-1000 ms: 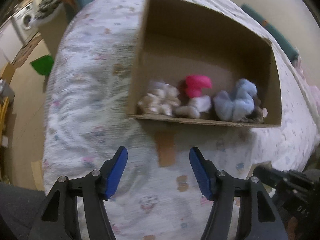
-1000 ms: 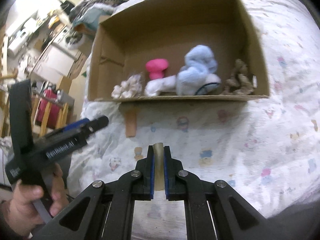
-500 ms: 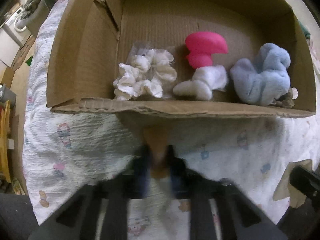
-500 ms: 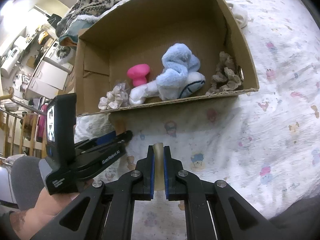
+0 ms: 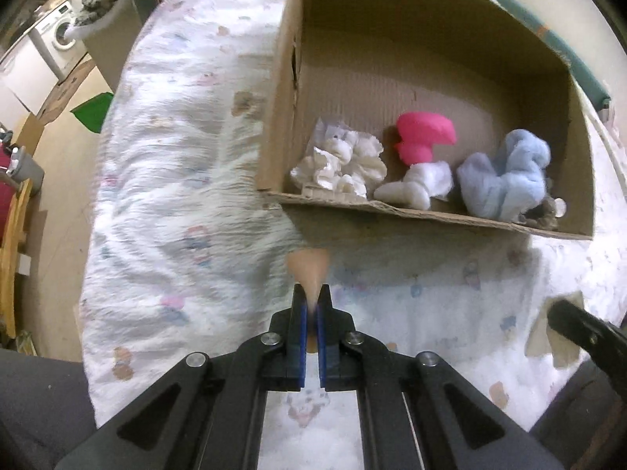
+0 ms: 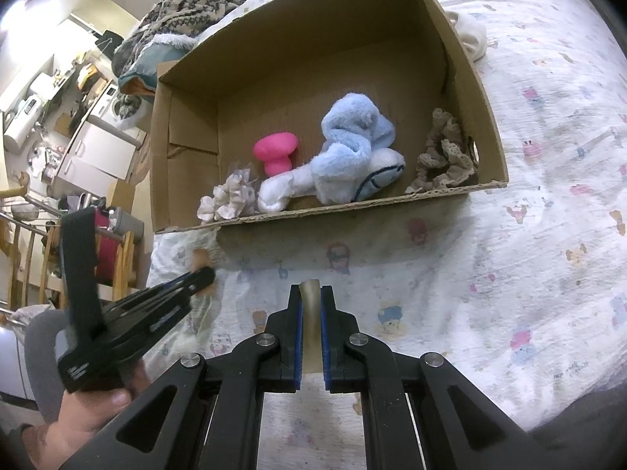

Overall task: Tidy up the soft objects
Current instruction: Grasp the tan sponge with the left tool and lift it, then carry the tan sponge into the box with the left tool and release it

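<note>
**Both grippers loaded in front of the open cardboard box**

I take the open brown cardboard box (image 6: 462, 74) on the printed white bedspread (image 6: 529, 258) as my landmark. My left gripper (image 5: 308, 305) has just closed; its blue pads now pinch a small peach-coloured soft piece (image 5: 307, 264), blurred in the left wrist view, just short of the box's near wall. My right gripper (image 6: 309, 305) is pressed onto a pale beige strip of soft material (image 6: 310, 293), also on the near side of the box, further toward its middle. Neither piece is inside the box yet.

Along the inside of the near wall lie, from the left corner: a crumpled white ruffled fabric bundle (image 6: 225, 199), a pink mushroom-shaped squishy toy (image 6: 274, 150) behind a white plush limb, a light-blue plush animal (image 6: 354, 145), and a brown lace scrunchie (image 6: 444, 160) at the right corner.

I judge both held pieces light and limp: they should fold, not resist, and could slide out of a shallow pinch. A hold well into the body of each seems safer than one at the edge. The floor behind the row looks free for dropping them.
</note>
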`<state>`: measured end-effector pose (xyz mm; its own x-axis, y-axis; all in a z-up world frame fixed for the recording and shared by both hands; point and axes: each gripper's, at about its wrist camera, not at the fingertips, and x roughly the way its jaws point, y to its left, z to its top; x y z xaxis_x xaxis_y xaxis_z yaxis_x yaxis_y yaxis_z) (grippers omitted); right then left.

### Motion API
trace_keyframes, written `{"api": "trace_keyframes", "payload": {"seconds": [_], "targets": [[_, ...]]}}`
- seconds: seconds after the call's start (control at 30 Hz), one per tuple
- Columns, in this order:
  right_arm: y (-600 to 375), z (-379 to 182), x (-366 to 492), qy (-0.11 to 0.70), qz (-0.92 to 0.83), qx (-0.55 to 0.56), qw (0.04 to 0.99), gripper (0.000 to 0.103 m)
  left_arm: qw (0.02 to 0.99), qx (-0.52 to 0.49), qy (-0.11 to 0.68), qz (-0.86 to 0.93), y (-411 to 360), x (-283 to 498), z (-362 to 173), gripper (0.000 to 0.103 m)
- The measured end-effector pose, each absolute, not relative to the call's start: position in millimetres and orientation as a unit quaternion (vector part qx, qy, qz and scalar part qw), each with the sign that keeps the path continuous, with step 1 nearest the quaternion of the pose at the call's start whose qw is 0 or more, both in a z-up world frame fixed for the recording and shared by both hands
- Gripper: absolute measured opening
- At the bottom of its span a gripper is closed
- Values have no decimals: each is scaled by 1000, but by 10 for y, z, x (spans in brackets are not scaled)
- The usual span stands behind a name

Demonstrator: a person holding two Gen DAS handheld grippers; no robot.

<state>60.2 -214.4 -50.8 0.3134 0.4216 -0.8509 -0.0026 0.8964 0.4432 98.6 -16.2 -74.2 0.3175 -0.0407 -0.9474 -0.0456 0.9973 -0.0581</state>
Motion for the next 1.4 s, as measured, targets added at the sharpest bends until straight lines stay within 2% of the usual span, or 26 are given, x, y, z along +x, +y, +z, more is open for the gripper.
{"api": "trace_keyframes", "payload": {"seconds": [0.4,0.7,1.03,1.4], "targets": [[-2179,-364,539,545,138,189,805,9,843,-41,537,-8,-113,552,-279,4],[-2225,-87,478,496,155,197,831,9,875,-27,484,-12,-203,448,125,4],[-2254,198,648,457,162,199,852,9,897,-7,440,-34,-230,739,484,4],[-2297,194,1063,455,152,200,854,9,900,3,431,-61,-418,1175,507,4]]}}
